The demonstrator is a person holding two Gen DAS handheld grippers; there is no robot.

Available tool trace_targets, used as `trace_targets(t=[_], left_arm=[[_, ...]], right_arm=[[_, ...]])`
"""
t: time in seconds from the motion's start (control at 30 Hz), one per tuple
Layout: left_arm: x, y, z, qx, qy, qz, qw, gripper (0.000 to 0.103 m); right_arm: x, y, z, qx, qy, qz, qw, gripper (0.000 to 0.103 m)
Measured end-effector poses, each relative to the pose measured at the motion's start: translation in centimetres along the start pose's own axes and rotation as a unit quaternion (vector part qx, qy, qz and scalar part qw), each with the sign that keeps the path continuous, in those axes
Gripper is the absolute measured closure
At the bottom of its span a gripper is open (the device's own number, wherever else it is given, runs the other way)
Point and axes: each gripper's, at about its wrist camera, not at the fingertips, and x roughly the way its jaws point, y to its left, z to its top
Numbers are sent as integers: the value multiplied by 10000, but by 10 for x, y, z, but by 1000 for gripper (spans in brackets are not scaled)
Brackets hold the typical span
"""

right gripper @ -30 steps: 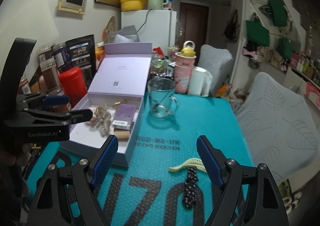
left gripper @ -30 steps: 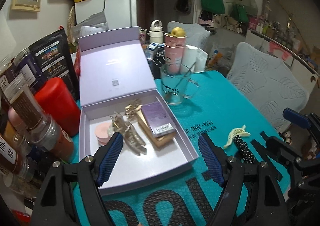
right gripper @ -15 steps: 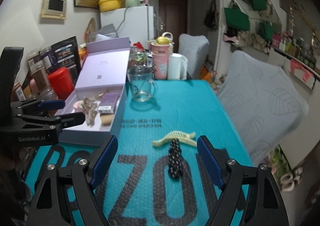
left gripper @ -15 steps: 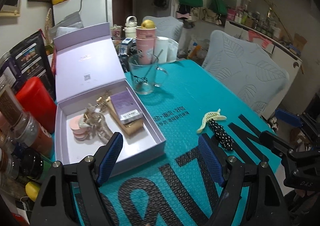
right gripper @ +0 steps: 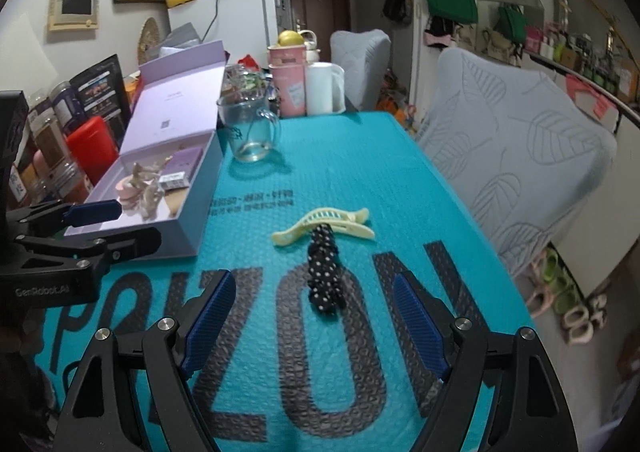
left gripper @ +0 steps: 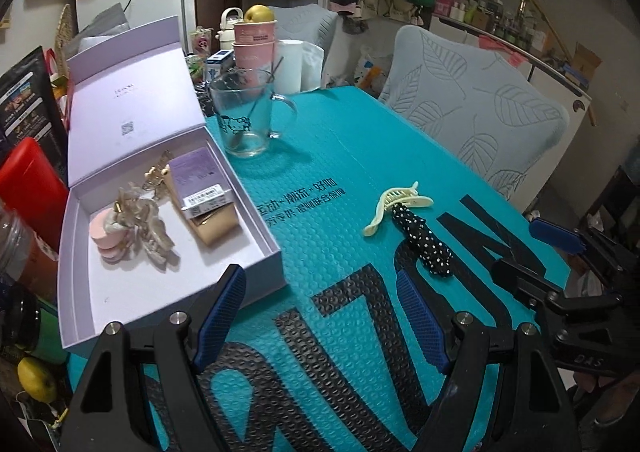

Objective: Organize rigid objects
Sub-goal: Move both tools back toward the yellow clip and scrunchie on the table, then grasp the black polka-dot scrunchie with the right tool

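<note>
Teal mat (right gripper: 340,172); both grippers wide, empty; lemon (left gripper: 37,379) only in left view.

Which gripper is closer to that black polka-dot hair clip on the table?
Right. The right gripper is open and lined up just short of the polka-dot clip. The left gripper, also open, sits off to the clip's left, beside the lavender box.

Dim indoor light, soft shadows, rounded bent edges with black corners; blurry printing just ahead of the right gripper (right gripper: 310,326).
</note>
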Motion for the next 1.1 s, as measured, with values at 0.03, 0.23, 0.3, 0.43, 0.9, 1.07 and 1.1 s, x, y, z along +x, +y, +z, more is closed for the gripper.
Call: trace_targets(t=[0.03,0.23,0.3,0.43,0.9,1.07,1.1], left_arm=[[2,-2,-1,16,-2,20,10000,25],[21,-11,-1,43,198,38,9998,25],[26,-14,-1,20,218,10,9998,25],[32,-19,0,59,248,25,9997,25],[61,-20,14,82,472,25,9988,25],[71,-21,24,129,527,-58,9985,25],[73,-21,26,120,546,-115,9984,25]], right_arm=[[3,-2,-1,20,36,10,10000,21],[28,-15,-6,36,377,185,9991,30],[36,-17,-6,17,456,195,9988,31],[49,-22,-4,-17,505,200,9985,31],[98,-21,2,-261,763,344,9961,42],[109,-17,2,-491,811,446,9945,81],[108,-18,2,-489,817,447,9944,83]])
